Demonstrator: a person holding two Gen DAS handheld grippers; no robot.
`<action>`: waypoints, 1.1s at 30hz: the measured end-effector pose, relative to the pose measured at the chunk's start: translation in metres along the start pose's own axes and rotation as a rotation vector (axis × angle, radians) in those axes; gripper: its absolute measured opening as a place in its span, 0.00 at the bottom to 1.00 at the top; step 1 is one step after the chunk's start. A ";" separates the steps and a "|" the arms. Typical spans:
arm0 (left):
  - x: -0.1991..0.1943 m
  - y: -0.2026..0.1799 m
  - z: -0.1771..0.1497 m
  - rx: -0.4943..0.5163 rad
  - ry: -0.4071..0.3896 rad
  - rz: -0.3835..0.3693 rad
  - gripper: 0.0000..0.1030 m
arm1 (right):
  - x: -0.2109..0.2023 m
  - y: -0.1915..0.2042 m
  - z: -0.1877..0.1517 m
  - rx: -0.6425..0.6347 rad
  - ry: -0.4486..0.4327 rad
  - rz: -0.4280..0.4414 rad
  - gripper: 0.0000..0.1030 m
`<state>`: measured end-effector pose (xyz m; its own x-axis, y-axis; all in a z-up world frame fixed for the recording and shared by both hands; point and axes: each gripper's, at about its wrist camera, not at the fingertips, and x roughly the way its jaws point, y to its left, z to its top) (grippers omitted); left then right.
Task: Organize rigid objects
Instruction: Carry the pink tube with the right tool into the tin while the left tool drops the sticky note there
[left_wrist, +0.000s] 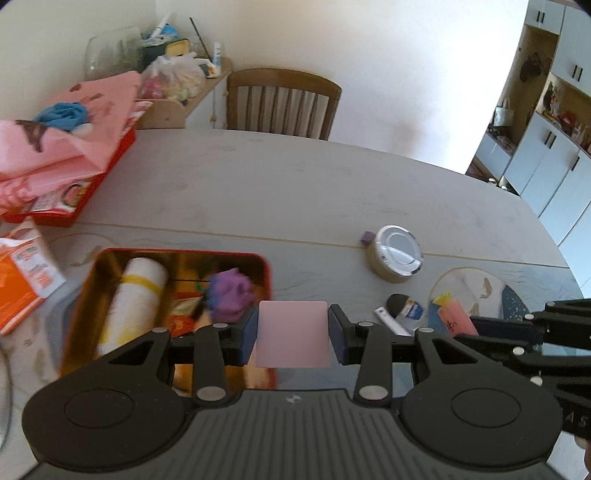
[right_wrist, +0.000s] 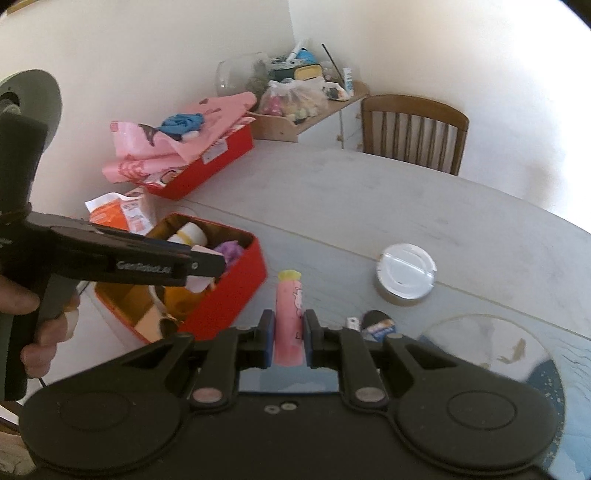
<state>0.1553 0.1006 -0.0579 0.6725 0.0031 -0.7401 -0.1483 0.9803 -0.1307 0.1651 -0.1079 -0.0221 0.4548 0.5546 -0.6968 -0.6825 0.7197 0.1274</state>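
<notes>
My left gripper (left_wrist: 292, 332) is shut on a flat pink card (left_wrist: 292, 334), held just right of the open red tin (left_wrist: 264, 264); it also shows in the right wrist view (right_wrist: 207, 264) over the tin (right_wrist: 236, 299). The tin holds a white roll with a yellow band (left_wrist: 135, 299) and a purple clump (left_wrist: 231, 297). My right gripper (right_wrist: 289, 341) is shut on a pink tube with a yellow cap (right_wrist: 290, 317), above the table right of the tin. The tube also shows in the left wrist view (left_wrist: 454, 315).
A round silver-lidded tin (left_wrist: 397, 254) stands on the grey table (left_wrist: 295, 192). A small white tube (left_wrist: 391, 321) and a black-and-blue packet (left_wrist: 404, 306) lie near a round mat (left_wrist: 487, 291). A red box with pink paper (left_wrist: 66, 155), an orange carton (left_wrist: 22, 288) and a wooden chair (left_wrist: 282, 103) stand beyond.
</notes>
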 end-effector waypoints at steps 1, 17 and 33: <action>-0.003 0.006 -0.002 -0.002 -0.001 0.004 0.38 | 0.001 0.004 0.001 -0.004 0.001 0.004 0.14; -0.019 0.087 -0.022 -0.013 0.029 0.067 0.38 | 0.043 0.064 0.025 -0.038 0.034 0.034 0.15; 0.022 0.111 -0.038 0.075 0.140 0.074 0.38 | 0.135 0.092 0.064 -0.032 0.128 0.057 0.15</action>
<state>0.1264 0.2022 -0.1137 0.5531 0.0529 -0.8314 -0.1353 0.9904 -0.0271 0.2004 0.0599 -0.0598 0.3391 0.5350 -0.7738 -0.7239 0.6737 0.1485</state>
